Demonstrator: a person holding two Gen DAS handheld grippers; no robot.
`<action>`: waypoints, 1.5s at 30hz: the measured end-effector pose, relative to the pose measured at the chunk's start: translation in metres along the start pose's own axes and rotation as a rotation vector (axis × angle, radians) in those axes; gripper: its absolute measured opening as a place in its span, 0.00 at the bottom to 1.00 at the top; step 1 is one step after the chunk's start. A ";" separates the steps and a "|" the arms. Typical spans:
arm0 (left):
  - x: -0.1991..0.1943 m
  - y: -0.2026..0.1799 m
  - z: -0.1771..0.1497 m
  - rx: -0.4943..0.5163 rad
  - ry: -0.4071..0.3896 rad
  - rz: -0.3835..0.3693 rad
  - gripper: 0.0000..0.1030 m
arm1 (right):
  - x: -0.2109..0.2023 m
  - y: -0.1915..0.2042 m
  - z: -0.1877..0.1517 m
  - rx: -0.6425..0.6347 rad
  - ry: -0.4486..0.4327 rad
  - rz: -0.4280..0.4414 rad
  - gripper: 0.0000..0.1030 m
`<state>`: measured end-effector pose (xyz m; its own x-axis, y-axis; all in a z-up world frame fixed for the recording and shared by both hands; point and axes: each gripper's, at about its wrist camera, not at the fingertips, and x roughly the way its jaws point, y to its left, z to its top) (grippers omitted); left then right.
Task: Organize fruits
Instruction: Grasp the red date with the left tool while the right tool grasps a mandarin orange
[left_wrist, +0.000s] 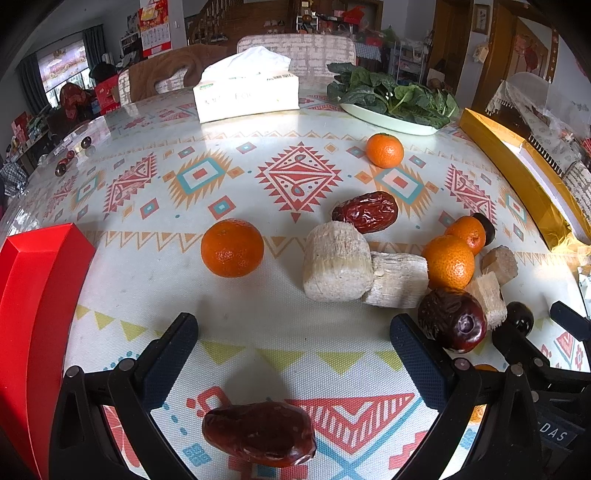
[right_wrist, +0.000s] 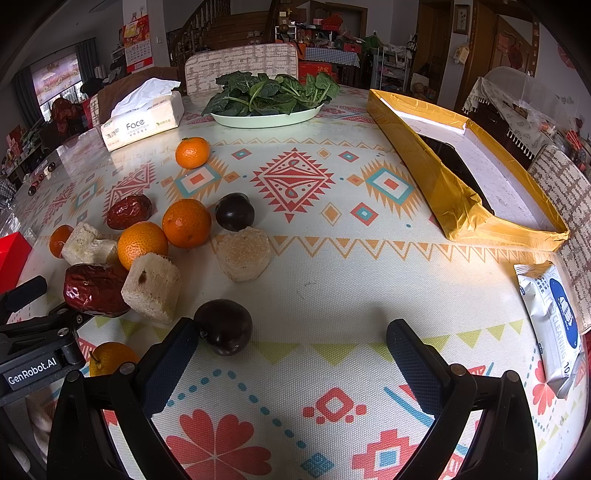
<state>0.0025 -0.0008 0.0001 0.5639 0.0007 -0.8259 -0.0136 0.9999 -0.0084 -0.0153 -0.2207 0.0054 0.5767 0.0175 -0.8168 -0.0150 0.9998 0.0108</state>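
Both claws hang wide open and empty over the near edge of the tabletop (right_wrist: 332, 280), and the fruit lies loose on the patterned cloth, nothing sorted yet by the look of it. The left claw (left_wrist: 293, 332) has a date (left_wrist: 258, 434) lying between its fingers close to the camera, while the right claw (right_wrist: 291, 339) has a dark plum (right_wrist: 223, 326) just beside, perhaps touching, its left finger. That plum is the first risk: it is round and on a smooth cloth, so a finger closing from one side could nudge it away instead of catching it — it might roll toward the near edge. The main heap is the second: oranges (right_wrist: 186, 222), cane chunks (right_wrist: 151, 286) and another date (right_wrist: 94, 290) lie touching one another, so reaching for one could push its neighbours, and the oranges would likely roll. The two claws are also close together at this heap; the left one shows at the left margin of the right wrist view, so moving both at once could make them collide. The dates look soft and wrinkled — a hard squeeze may crush or smear them. The gold box (right_wrist: 465, 173) sits toward the right edge and a red box (left_wrist: 40, 314) at the left; which fruit belongs where I cannot tell.
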 end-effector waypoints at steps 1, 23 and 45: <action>0.000 0.000 0.000 0.001 0.006 0.001 1.00 | 0.000 0.000 0.000 0.000 0.000 0.000 1.00; -0.130 0.065 -0.042 -0.091 -0.361 -0.065 0.90 | -0.007 -0.002 -0.009 -0.068 0.051 0.052 1.00; -0.145 0.096 -0.074 -0.071 -0.428 -0.043 1.00 | -0.057 -0.025 -0.029 0.074 -0.057 0.253 0.73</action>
<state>-0.1417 0.0936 0.0774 0.8565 -0.0195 -0.5158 -0.0310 0.9955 -0.0891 -0.0716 -0.2472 0.0344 0.6075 0.2650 -0.7488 -0.1057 0.9613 0.2545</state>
